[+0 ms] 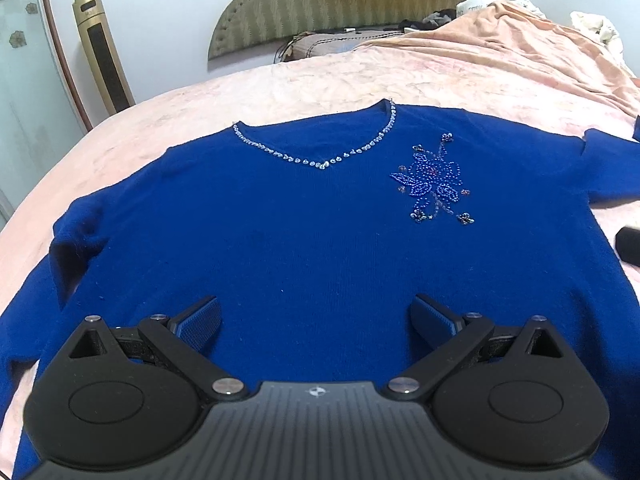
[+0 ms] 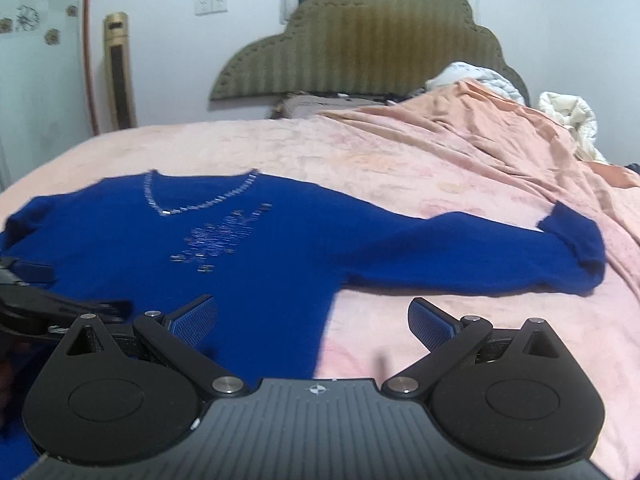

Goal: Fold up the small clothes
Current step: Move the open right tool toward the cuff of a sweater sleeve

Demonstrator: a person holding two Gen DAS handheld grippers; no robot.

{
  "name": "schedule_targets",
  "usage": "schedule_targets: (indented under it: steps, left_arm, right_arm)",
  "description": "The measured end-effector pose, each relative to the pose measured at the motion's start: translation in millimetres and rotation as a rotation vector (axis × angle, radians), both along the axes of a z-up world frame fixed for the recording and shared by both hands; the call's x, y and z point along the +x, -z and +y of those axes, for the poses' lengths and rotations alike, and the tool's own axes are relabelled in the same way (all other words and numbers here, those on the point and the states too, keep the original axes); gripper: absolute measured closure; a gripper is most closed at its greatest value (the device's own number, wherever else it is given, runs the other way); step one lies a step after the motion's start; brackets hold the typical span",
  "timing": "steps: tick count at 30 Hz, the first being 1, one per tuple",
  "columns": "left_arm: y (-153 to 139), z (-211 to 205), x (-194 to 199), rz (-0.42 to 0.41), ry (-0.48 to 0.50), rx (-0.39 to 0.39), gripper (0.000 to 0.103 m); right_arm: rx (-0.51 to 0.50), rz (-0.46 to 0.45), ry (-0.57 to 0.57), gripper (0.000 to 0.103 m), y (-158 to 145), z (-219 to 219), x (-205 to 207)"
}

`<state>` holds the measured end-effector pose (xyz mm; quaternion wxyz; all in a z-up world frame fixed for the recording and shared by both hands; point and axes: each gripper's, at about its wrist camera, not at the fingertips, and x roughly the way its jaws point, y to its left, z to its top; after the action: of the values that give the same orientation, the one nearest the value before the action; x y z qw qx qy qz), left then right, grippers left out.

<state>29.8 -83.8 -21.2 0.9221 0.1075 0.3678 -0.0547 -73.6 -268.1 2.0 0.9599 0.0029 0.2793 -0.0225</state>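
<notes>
- a blue sweater point(image 1: 304, 216) is laid flat, front up, on a bed covered by a pink bedspread point(image 1: 224, 92); the neckline points toward the headboard point(image 1: 344, 4) and the hem lies nearest the cameras.
- a v-shaped neckline trimmed with clear beads point(image 1: 320, 164) is seen, and a beaded flower point(image 1: 434, 184) is stitched on the chest beside it.
- in the right wrist view one sleeve point(image 2: 500, 256) is stretched out sideways across the bedspread, its cuff point(image 2: 576, 240) well apart from the body of the garment.
- no fold is seen yet; the task is judged to be at its start.
- the step in hand is judged to be a first grasp: the outstretched sleeve would best be pinched near the cuff and carried across the chest, with the knit kept flat so no ridge is trapped and the beadwork is not snagged.
- the left gripper point(image 1: 316, 320) is held low over the lower middle of the sweater, pointed toward the neckline; its jaws are spread wide and nothing is held between them.
- the right gripper point(image 2: 312, 320) is held over the sweater's side edge, one finger above blue knit and the other above bare bedspread; its jaws are likewise spread wide and empty.
- whether either gripper touches the fabric cannot be told.
- a rumpled peach blanket point(image 2: 480, 132) is heaped on the far side of the bed, clear of the sweater.
</notes>
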Motion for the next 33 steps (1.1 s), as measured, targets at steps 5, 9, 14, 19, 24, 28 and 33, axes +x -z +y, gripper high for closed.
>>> schedule_targets:
  steps: [5,9,14,19,24,28,33]
  left_arm:
    - [1.1,-2.4,-2.2,-0.028,-0.005,0.013,0.001]
    - [-4.7,-7.5,-3.9,-0.07,-0.001,0.015,0.001]
    - [-0.9,-10.9,4.4,-0.021,-0.006,0.014,0.001]
    - [-3.4,-13.7,12.3,0.021,-0.035,0.027,0.001]
    - [-4.5,-21.2,11.2,0.01,-0.049,0.077,0.001]
    - [-7.1,-24.2,8.2,-0.008,-0.048,0.112,0.001]
    - [-10.5,-22.5,9.4,-0.013,-0.063,0.111,0.001]
  right_arm:
    - [0.008,0.001,0.038,0.0,-0.4,-20.6,6.8]
    - [0.035,-0.025,0.009,0.0,-5.2,-23.1,4.7]
    - [0.021,-0.023,-0.028,0.0,-2.5,-17.5,9.1]
    - [-0.028,-0.007,0.098,0.0,-5.4,-40.2,17.6]
    - [0.021,-0.023,-0.042,0.0,-8.6,-20.4,12.6]
    - [0.033,-0.007,-0.12,0.0,-7.7,-1.5,14.5]
    - [-0.05,-0.013,-0.094,0.0,-8.7,5.4,12.2]
